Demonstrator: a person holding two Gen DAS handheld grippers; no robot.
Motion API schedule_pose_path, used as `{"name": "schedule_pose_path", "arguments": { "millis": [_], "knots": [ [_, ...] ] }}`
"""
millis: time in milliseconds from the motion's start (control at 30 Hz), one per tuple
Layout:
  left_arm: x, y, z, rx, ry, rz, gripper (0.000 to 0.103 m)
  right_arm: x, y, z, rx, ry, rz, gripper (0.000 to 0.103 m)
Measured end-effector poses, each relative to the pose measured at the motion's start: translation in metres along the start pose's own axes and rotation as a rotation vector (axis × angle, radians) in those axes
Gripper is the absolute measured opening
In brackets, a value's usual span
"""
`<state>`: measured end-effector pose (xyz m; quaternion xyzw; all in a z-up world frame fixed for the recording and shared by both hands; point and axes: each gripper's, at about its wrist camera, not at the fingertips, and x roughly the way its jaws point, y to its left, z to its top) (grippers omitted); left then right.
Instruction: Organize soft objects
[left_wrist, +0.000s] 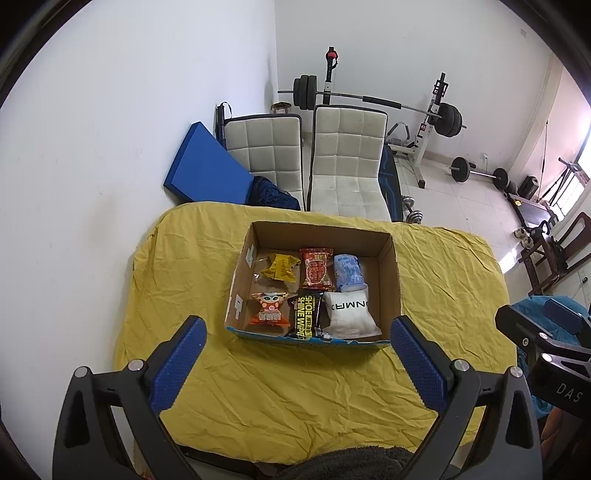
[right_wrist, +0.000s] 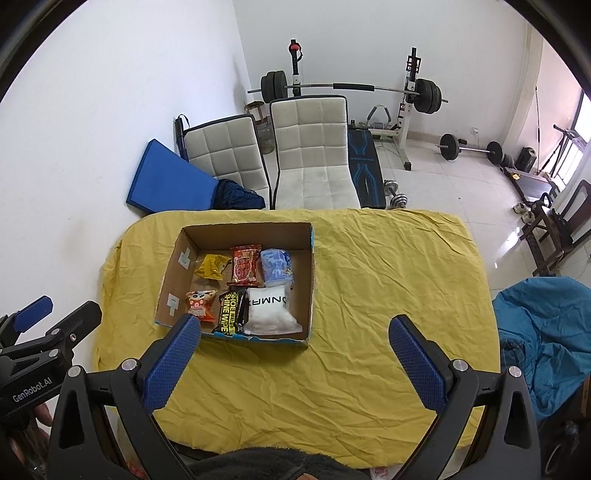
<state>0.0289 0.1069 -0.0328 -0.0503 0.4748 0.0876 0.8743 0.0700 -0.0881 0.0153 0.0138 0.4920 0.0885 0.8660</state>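
Evidently, six soft packets (left_wrist: 314, 295) are laid in two neat rows inside the cardboard box (left_wrist: 391, 280) on the yellow-draped bench (right_wrist: 369, 280), so sorting seems finished. Both the left gripper (left_wrist: 297, 354) and right gripper (right_wrist: 295, 350) are held back, fingers spread and empty.

yellow cloth (left_wrist: 295, 387) under a brown box (left_wrist: 391, 288). inside: yellow packet (left_wrist: 279, 268) far left, red packet (left_wrist: 316, 273), pale blue pouch (left_wrist: 347, 271) far right; orange packet (left_wrist: 269, 308) near left, black-and-yellow wipes (left_wrist: 306, 317), white pack (left_wrist: 349, 314). blue dotted pads (left_wrist: 177, 363).
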Motion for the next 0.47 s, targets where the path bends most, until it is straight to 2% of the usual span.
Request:
{"name": "schedule_pose_path", "arguments": {
  "millis": [467],
  "knots": [
    [0.001, -0.006, 0.006, 0.017, 0.002, -0.019, 0.102, -0.004, -0.012, -0.003, 0.023, -0.011, -0.018, 0.103]
  ]
}}
